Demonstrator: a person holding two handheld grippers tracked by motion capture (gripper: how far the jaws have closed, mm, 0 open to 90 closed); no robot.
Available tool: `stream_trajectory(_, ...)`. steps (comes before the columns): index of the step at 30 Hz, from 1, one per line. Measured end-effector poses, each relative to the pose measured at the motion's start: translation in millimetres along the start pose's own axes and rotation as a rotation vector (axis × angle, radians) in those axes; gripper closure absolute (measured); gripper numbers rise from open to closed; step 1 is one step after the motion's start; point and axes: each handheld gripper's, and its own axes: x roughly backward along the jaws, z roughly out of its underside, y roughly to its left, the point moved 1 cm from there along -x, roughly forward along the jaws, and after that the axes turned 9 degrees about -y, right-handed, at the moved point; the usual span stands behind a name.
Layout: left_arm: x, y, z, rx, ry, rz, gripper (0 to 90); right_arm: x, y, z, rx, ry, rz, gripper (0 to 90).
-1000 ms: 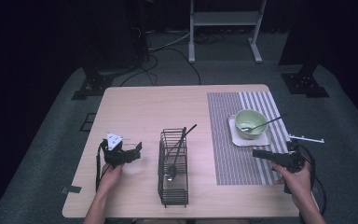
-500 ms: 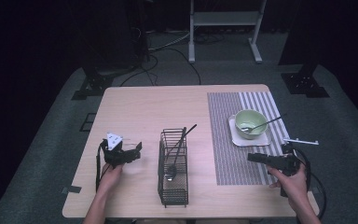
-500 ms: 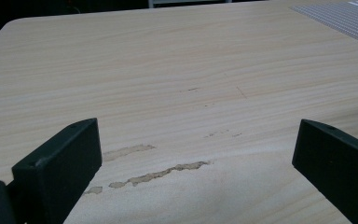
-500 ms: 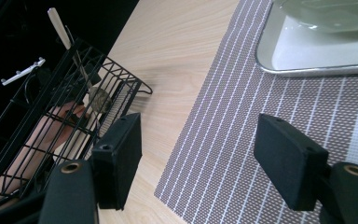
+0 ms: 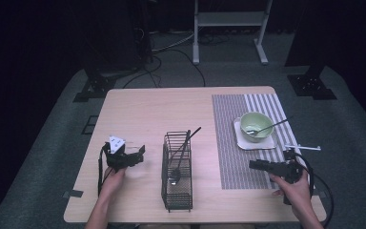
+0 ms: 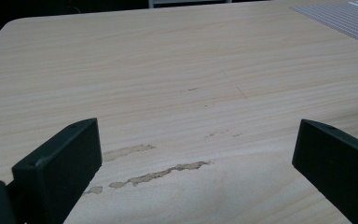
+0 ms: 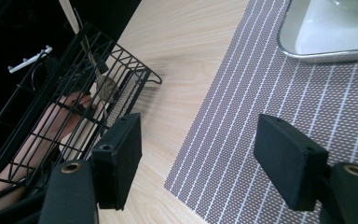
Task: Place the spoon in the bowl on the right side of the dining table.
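- Looking from the high view: the right claw [image 5: 253,165] hovers over the near edge of the striped mat [image 5: 238,143], near the wire basket [image 5: 177,174] with a spoon [image 5: 178,162] inside; the left claw [image 5: 140,153] is above bare table [image 5: 147,109].
- Left gripper view: jaws wide apart, nothing between them — only wood.
- Right gripper view: jaws wide apart and empty, above the mat's edge; the basket lies just beside.

The desk [image 5: 143,109] is lit evenly from overhead, while the surroundings from 9 through 12 to 3 o'clock are lost in darkness. Only soft, faint shadows are cast. The high view is slightly grainy. In both gripper views the near jaws are rendered a little soft.
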Motion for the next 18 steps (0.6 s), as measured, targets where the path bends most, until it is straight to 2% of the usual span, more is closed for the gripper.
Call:
stream_trajectory(9,0.0,-0.1,0.0,-0.001,0.0,0.001,0.4,-3.5,6.5,5.3,0.012,0.016,-0.016,30.9)
stream_trajectory(18,0.0,0.0,0.0,-0.001,0.0,0.001,0.3,-6.1,16.1,10.6,0.05,0.029,-0.024,30.9)
